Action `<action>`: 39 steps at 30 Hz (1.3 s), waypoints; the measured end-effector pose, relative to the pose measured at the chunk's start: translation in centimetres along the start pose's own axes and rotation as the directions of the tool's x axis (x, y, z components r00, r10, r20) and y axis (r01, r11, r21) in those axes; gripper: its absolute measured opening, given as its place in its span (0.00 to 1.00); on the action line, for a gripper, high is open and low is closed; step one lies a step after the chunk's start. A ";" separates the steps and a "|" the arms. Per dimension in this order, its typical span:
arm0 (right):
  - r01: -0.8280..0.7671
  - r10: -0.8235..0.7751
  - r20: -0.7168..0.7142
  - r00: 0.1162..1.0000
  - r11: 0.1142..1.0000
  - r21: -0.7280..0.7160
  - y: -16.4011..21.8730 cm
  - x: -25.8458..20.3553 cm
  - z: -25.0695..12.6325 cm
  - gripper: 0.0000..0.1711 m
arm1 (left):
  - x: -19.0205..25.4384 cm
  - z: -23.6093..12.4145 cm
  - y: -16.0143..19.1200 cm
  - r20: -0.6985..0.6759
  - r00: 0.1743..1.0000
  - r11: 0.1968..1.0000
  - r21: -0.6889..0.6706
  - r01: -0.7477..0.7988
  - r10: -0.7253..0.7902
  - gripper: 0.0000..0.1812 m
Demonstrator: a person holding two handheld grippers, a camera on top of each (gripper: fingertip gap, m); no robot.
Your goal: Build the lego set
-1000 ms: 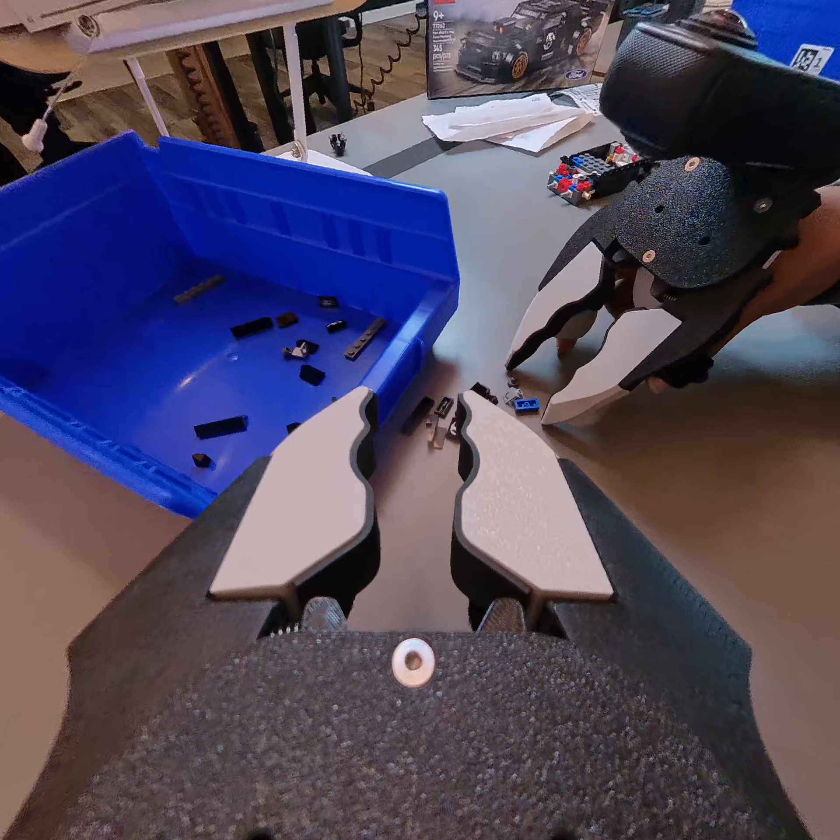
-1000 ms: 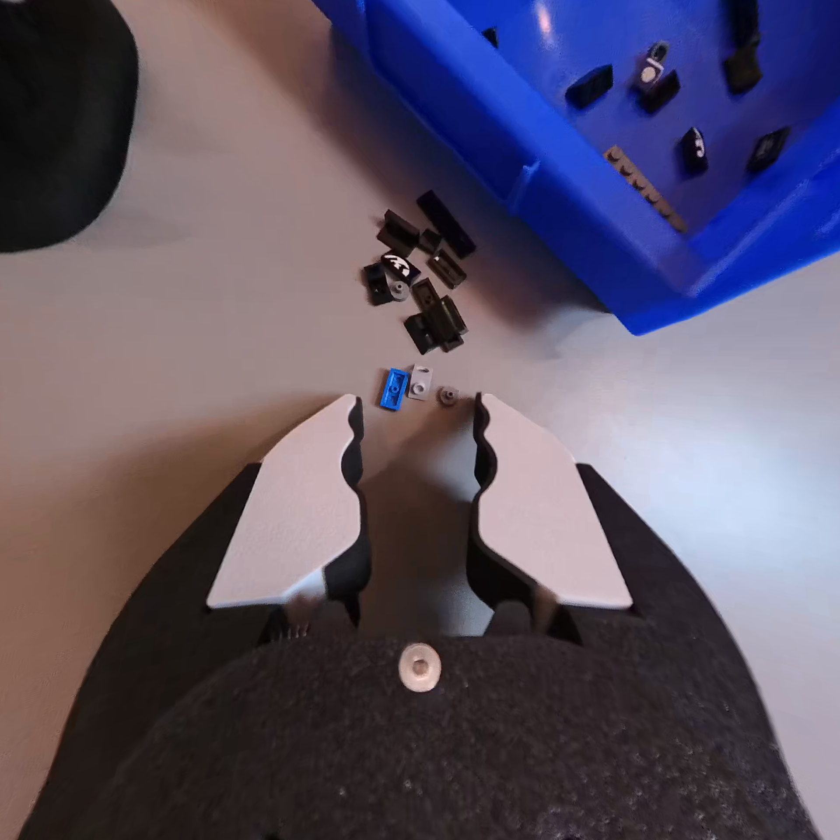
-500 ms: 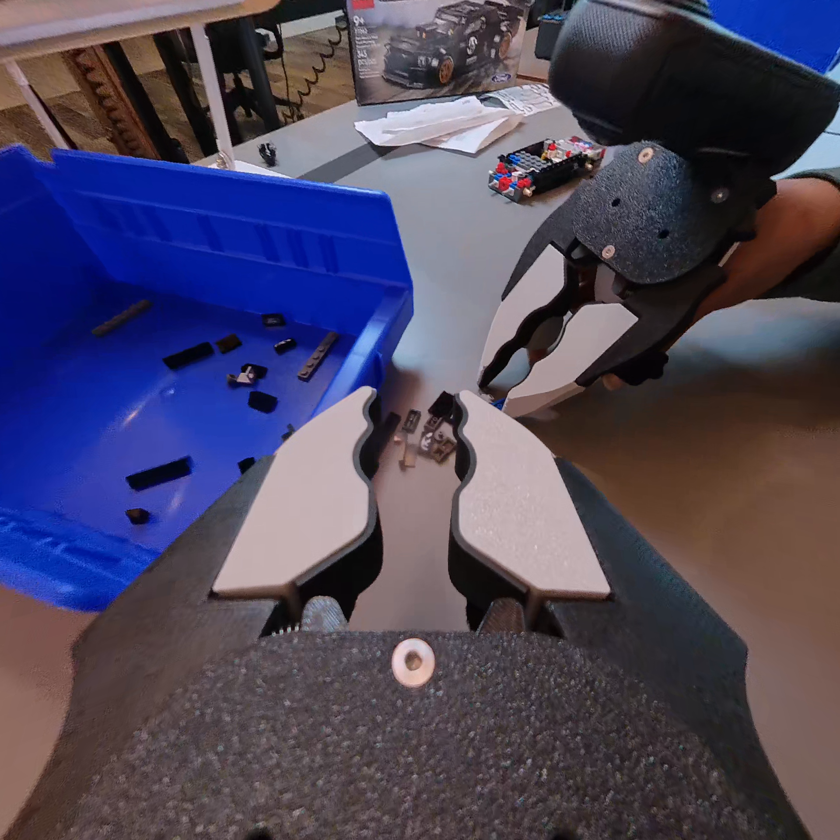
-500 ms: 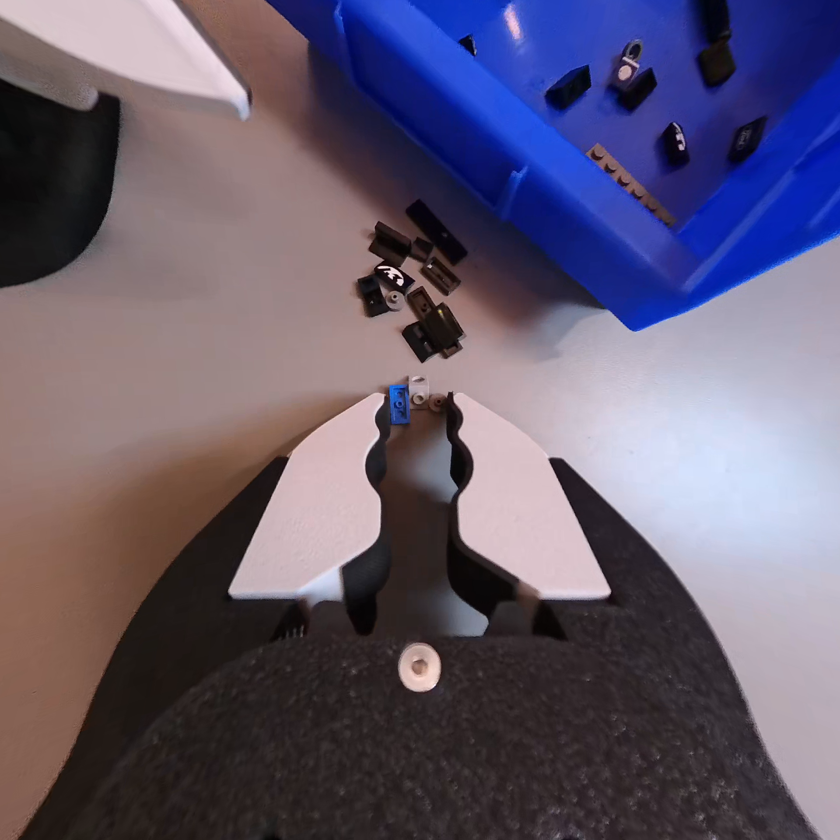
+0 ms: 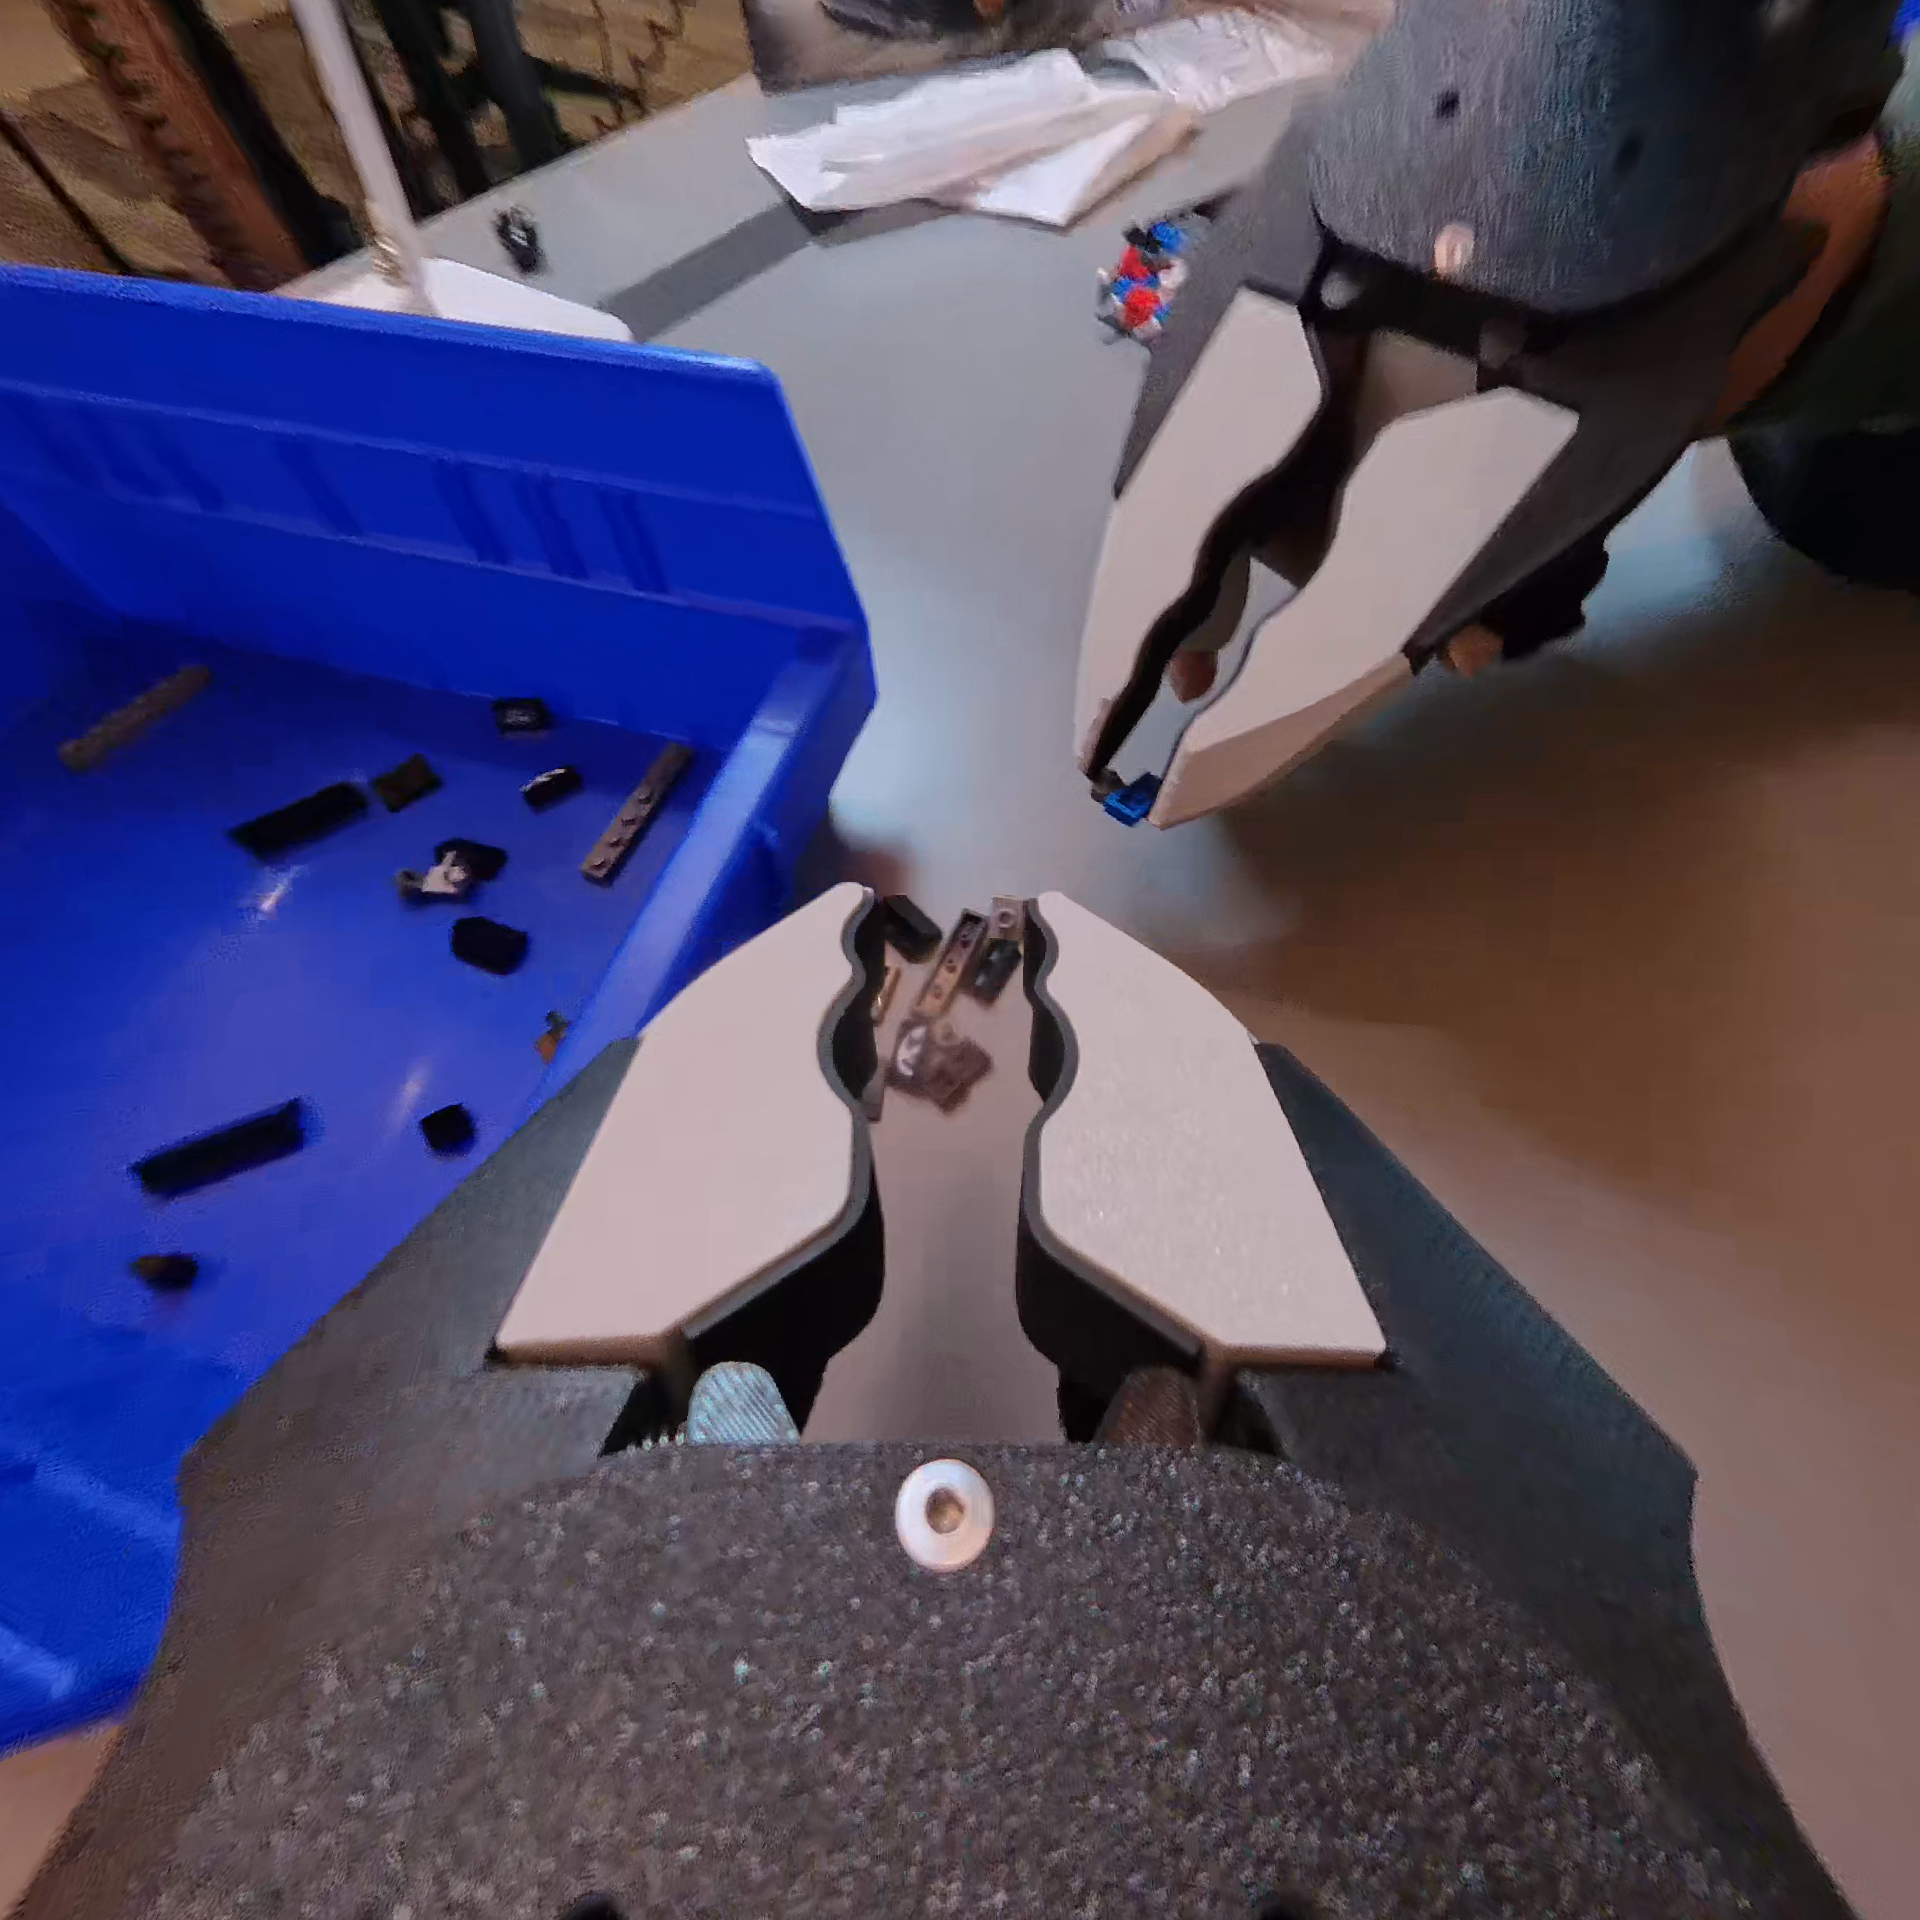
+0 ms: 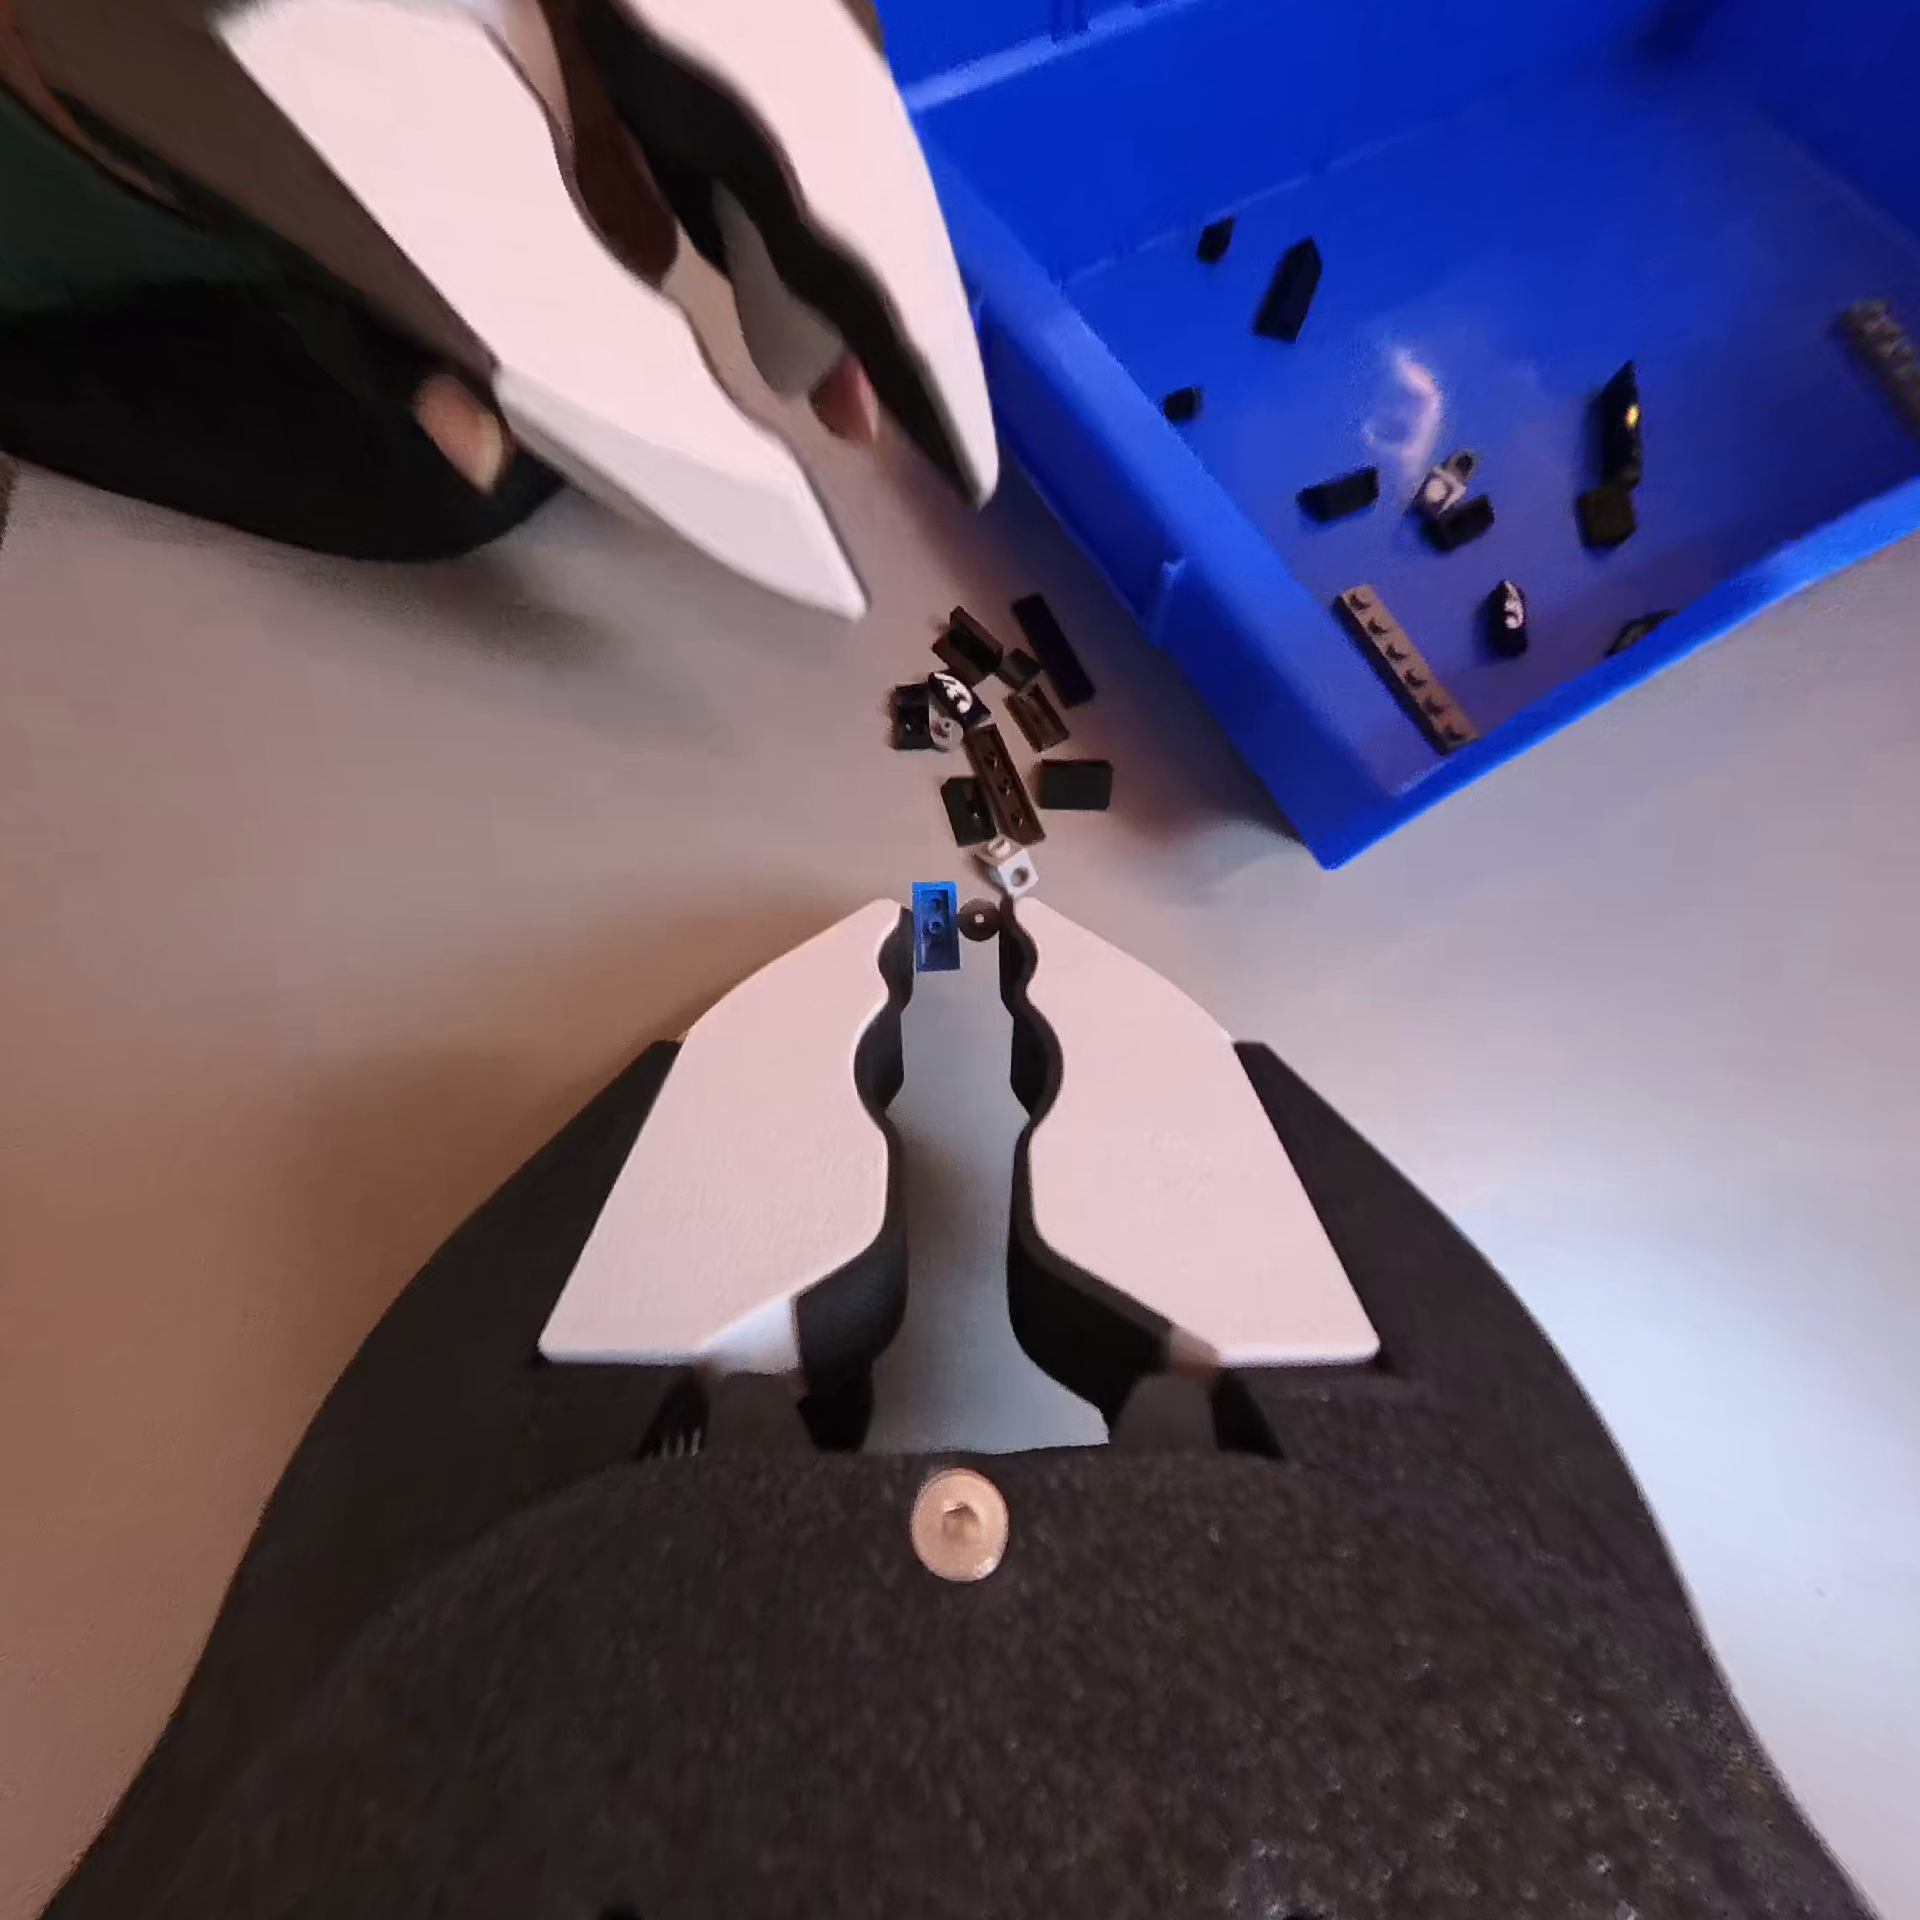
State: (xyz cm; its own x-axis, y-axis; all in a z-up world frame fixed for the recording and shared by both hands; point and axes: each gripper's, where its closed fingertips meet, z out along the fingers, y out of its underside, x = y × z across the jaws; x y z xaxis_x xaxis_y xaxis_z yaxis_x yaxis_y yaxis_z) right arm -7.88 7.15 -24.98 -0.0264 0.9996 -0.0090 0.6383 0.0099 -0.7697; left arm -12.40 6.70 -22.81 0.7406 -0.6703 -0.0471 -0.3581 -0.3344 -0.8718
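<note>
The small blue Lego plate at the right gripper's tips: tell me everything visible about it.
The small blue Lego plate is a thin, glossy plastic rectangle with studs on its face. It sits between the tips of the right gripper, against the left finger, beside a small dark round piece. In the left wrist view it appears at those tips, tilted and seemingly off the grey table. The jaws look nearly closed on it; whether the grip is firm is unclear.

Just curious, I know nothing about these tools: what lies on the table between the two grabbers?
A small heap of black bricks lies on the table between the left gripper and right gripper, clearest in the right wrist view.
</note>
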 end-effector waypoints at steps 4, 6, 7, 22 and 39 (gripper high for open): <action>-0.019 0.023 -0.049 0.999 0.997 0.074 -1.6 0.4 -1.5 0.09 | 0.8 2.0 1.7 -0.045 0.991 0.980 -0.152 -0.130 0.125 0.14; -0.009 0.022 -0.109 0.994 0.993 0.117 -3.5 0.9 -2.7 0.09 | 0.9 3.0 2.5 -0.076 0.990 0.971 -0.202 -0.129 0.116 0.14; 0.009 0.012 -0.153 0.988 0.991 0.134 -4.6 1.4 -3.3 0.09 | 1.0 3.4 2.7 -0.096 0.990 0.968 -0.220 -0.122 0.103 0.15; 0.070 -0.059 -0.396 0.916 0.997 0.015 -10.3 9.8 0.3 0.19 | 1.9 5.8 3.3 -0.134 0.975 0.933 -0.295 -0.207 0.175 0.05; 0.207 -0.220 -0.331 0.918 0.976 -0.075 -6.3 9.8 -1.3 0.27 | -7.3 -0.2 -3.9 0.162 0.986 0.999 0.003 0.049 -0.049 0.05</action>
State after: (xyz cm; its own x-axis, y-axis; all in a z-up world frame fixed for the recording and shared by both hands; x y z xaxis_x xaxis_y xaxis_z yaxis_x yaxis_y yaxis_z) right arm -11.18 16.89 -19.42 0.0899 0.9238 0.3723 0.6751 0.2183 -0.7047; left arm -16.52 12.72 -18.96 0.8393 -0.5373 -0.0830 -0.3198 -0.3645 -0.8746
